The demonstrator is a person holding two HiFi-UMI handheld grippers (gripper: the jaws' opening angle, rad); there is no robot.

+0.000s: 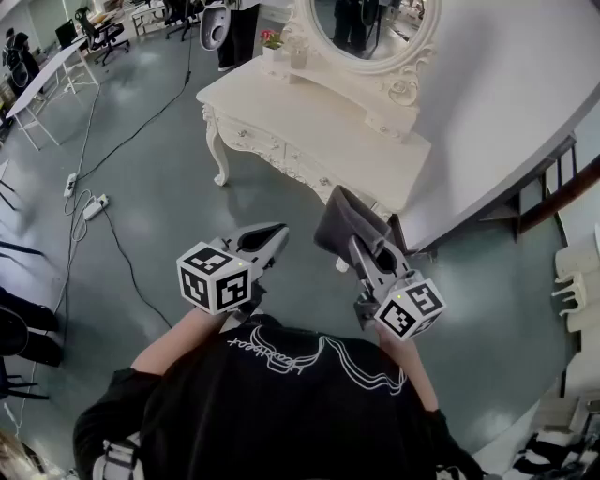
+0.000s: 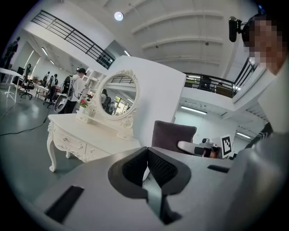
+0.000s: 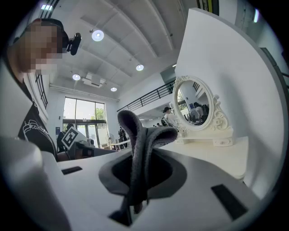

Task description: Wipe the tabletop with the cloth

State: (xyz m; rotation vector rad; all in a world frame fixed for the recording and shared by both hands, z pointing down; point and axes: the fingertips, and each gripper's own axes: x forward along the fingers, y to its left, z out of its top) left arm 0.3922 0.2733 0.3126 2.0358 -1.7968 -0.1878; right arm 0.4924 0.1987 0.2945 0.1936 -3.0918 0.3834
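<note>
Right gripper (image 1: 362, 251) jaws pinch the grey cloth (image 1: 345, 221), left gripper (image 1: 270, 236) jaws closed empty; a narrow pinch may let the cloth slip once dragged on the far tabletop (image 1: 314, 117).

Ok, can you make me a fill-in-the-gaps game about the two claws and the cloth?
1. The right claw is shut on the cloth, which is ____ in colour.
2. The left claw is shut and holds ____.
3. The table ahead, with a mirror on it, is ____ in colour.
Missing words: grey; nothing; white.
</note>
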